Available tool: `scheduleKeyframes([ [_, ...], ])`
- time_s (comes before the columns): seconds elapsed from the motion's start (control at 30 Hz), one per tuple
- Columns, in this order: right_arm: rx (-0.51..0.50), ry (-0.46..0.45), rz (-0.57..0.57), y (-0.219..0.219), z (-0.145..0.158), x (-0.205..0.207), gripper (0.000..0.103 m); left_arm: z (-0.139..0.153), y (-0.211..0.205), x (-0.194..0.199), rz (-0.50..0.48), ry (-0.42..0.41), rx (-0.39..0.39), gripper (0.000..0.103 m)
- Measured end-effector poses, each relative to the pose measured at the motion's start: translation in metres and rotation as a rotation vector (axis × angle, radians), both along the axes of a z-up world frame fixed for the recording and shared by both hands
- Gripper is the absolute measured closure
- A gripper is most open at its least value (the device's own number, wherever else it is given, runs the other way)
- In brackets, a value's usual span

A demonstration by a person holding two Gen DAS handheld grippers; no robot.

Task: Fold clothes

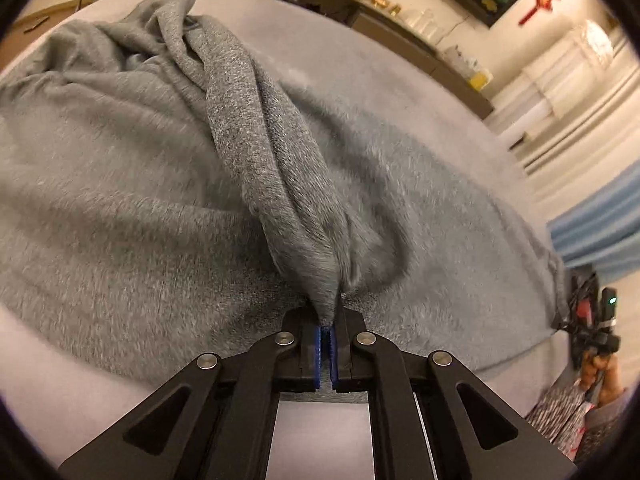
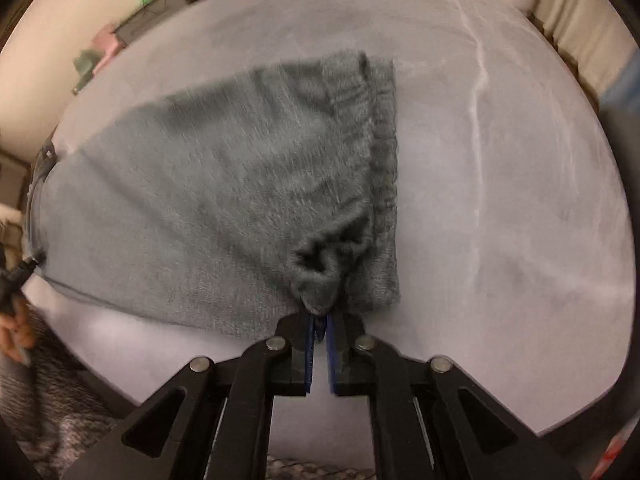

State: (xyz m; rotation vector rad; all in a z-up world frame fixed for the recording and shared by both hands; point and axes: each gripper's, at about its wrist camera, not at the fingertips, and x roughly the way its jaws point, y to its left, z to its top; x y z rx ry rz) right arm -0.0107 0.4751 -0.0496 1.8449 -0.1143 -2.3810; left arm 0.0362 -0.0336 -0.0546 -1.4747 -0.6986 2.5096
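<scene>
Left wrist view, nearest first: the left gripper (image 1: 329,330) sits at six o'clock, its blue-padded jaws nearly closed and pinching a bunched tip of the grey garment (image 1: 132,184). From the pinch a thick ridge of knit cloth runs up toward eleven o'clock, while the rest spreads flat across the pale grey surface (image 1: 400,92) on both sides. At four o'clock, at the surface's edge, the person's hand (image 1: 600,376) holds the other tool. Beyond, from twelve to two o'clock, a long shelf (image 1: 400,20) lines the wall.

Right wrist view: the right gripper (image 2: 319,330) is also at six o'clock, jaws narrow and clamped on a puckered corner of the same garment (image 2: 224,184). A ribbed band (image 2: 384,152), likely a waistband or hem, runs from that corner toward twelve o'clock. The cloth fans out toward nine o'clock, where the left hand (image 2: 16,328) holds its tool at the frame edge. This view is blurred.

The step appears to be laying a lifted edge down as a fold. To do it well, both grips should stay firm until the cloth rests on the layer beneath, both corners should land level with each other, and light outward tension should flatten the central ridge before release. Letting go early risks a crooked, wrinkled fold.
</scene>
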Motion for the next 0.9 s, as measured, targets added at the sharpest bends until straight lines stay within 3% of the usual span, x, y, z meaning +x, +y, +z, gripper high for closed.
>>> scheduleKeyframes([
  [0.17, 0.154, 0.078, -0.092, 0.004, 0.001, -0.048, 0.099, -0.009, 0.019, -0.022, 0.007, -0.031, 0.117, 0.097],
  [0.27, 0.240, 0.073, -0.106, 0.012, 0.000, -0.054, 0.099, -0.008, 0.033, 0.012, -0.069, -0.018, 0.091, 0.097],
  [0.3, 0.250, 0.073, -0.102, 0.016, 0.000, -0.052, 0.098, -0.007, 0.031, 0.018, -0.079, -0.023, 0.099, 0.094],
  [0.4, 0.223, 0.071, -0.115, 0.032, 0.000, -0.048, 0.091, 0.008, 0.021, 0.036, -0.086, -0.022, 0.139, 0.067],
  [0.43, 0.212, 0.057, -0.138, 0.036, 0.001, -0.050, 0.089, 0.016, 0.015, 0.041, -0.089, -0.011, 0.162, 0.067],
  [0.47, 0.203, 0.042, -0.164, 0.040, 0.003, -0.052, 0.084, 0.027, 0.012, 0.043, -0.106, 0.007, 0.201, 0.066],
  [0.5, 0.215, 0.085, -0.205, 0.040, 0.016, -0.048, 0.076, 0.035, 0.009, 0.042, -0.113, 0.026, 0.227, 0.063],
  [0.53, 0.232, 0.140, -0.249, 0.040, 0.031, -0.042, 0.056, 0.046, -0.001, 0.047, -0.116, 0.055, 0.243, 0.060],
  [0.57, 0.249, 0.195, -0.294, 0.039, 0.046, -0.037, 0.041, 0.052, -0.006, 0.044, -0.108, 0.072, 0.242, 0.060],
  [0.63, 0.214, 0.281, -0.288, 0.019, 0.070, -0.030, 0.040, 0.066, -0.038, 0.037, -0.033, 0.120, 0.199, 0.060],
  [0.7, 0.148, 0.298, -0.201, -0.017, 0.077, -0.031, 0.040, 0.065, -0.082, 0.033, 0.105, 0.117, 0.133, 0.060],
  [0.8, 0.011, 0.252, -0.061, -0.068, 0.060, -0.030, 0.040, 0.049, -0.142, 0.003, 0.393, 0.027, -0.006, 0.062],
  [0.9, 0.010, 0.196, -0.043, -0.088, 0.025, -0.044, 0.040, 0.032, -0.192, -0.012, 0.531, -0.023, -0.073, 0.062],
])
